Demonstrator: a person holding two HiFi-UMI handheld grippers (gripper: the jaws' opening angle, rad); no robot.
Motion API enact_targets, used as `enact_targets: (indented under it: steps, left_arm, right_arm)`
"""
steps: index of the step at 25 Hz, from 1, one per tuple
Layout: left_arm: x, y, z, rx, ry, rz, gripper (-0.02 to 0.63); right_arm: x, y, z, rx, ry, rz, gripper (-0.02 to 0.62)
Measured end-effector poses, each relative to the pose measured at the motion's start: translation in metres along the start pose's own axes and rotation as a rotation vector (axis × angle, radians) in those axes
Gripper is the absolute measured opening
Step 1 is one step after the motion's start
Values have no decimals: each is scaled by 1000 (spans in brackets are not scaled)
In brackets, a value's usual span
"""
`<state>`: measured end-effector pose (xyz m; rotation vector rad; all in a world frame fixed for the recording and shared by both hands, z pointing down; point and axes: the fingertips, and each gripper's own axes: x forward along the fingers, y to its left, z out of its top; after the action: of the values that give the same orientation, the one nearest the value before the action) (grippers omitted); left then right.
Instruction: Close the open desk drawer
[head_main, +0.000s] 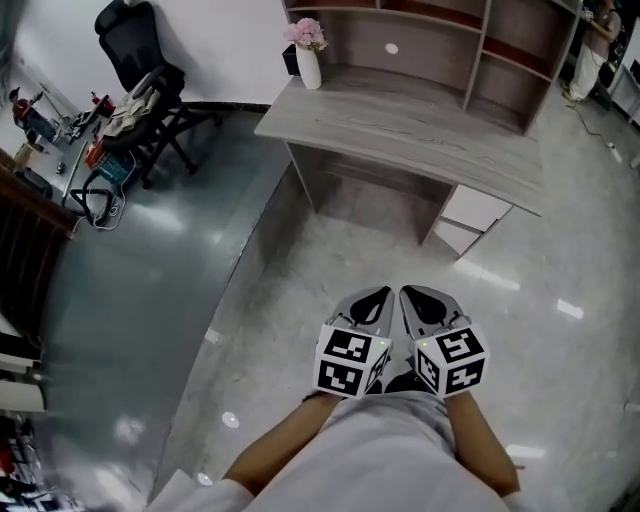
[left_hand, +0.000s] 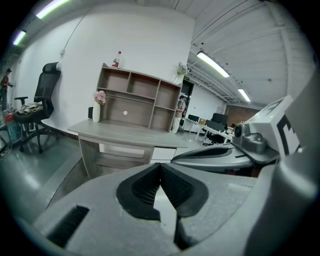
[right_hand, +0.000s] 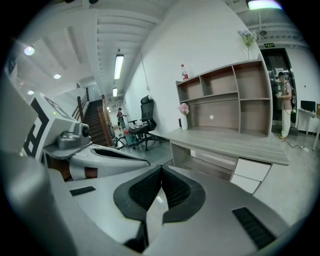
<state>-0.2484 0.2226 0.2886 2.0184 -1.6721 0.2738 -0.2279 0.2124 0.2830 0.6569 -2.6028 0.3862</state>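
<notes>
A grey wooden desk (head_main: 400, 125) with a shelf hutch stands ahead of me. Under its right end are white drawers (head_main: 478, 208), and the upper one juts out from the desk front. They also show in the left gripper view (left_hand: 162, 153) and the right gripper view (right_hand: 252, 170). My left gripper (head_main: 378, 293) and right gripper (head_main: 410, 292) are held side by side in front of my body, well short of the desk. In each gripper's own view, left (left_hand: 160, 167) and right (right_hand: 161, 170), the dark ribbed pads meet with nothing between them.
A white vase of pink flowers (head_main: 308, 55) stands on the desk's left end. A black office chair (head_main: 140, 60) and a cluttered table (head_main: 60, 150) are at the left. A person (head_main: 590, 50) stands at the far right. Glossy floor (head_main: 330, 260) lies between me and the desk.
</notes>
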Motion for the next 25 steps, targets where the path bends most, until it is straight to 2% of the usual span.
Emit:
enact_targets:
  steps: [6,13,19,25]
  left_arm:
    - [21,17,9,6,22,-35,2]
    - [79,18,27,55,82,-84,2]
    - [157,16,60,144,113,-131,2]
    - [234,-10,69,240,194,-220,2]
  right_arm:
    - [22,-12,8,24,3,-28,0]
    - [43,-69,12,105,-5,-69,0]
    - [66,-145,29,183,-53,-122,0]
    - [63,-232,19,351,-132,-221,0]
